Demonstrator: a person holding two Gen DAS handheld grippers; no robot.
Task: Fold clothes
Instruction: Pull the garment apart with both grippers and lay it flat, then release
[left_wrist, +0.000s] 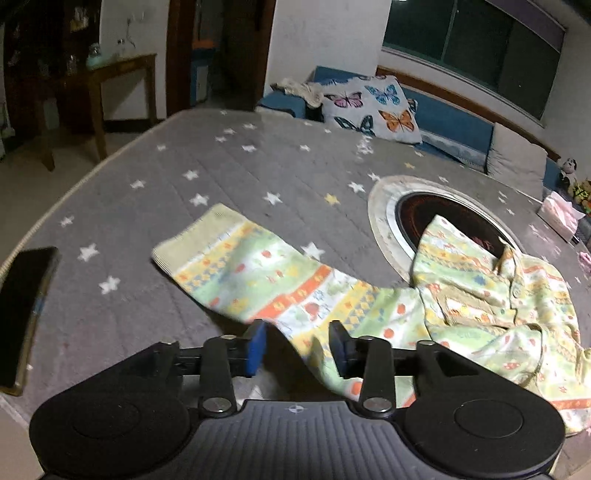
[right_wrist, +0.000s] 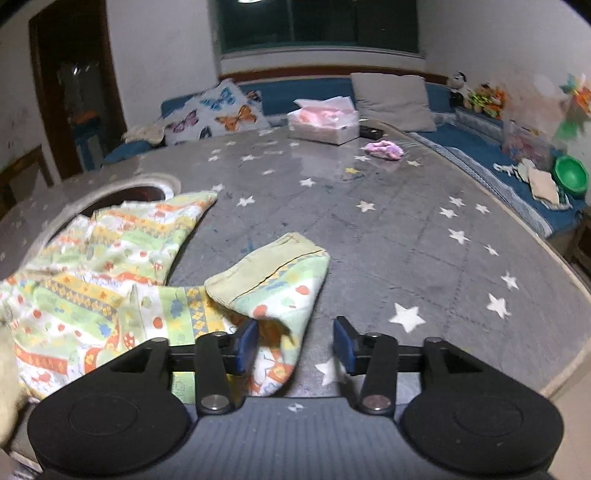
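A small pastel shirt with a green, yellow and orange print lies rumpled on the grey star-patterned table cover. One sleeve stretches flat to the left, and its lower edge runs between the spread jaws of my left gripper, which is open. In the right wrist view the shirt's body lies at the left. The other sleeve is doubled over, cuff up. Its hanging corner sits beside the left pad of my right gripper, which is open and not pinching the cloth.
A round heater opening in the table lies partly under the shirt. A dark phone rests at the left edge. Farther off are a tissue box, a pink cloth, a butterfly pillow and a green bowl on the blue sofa.
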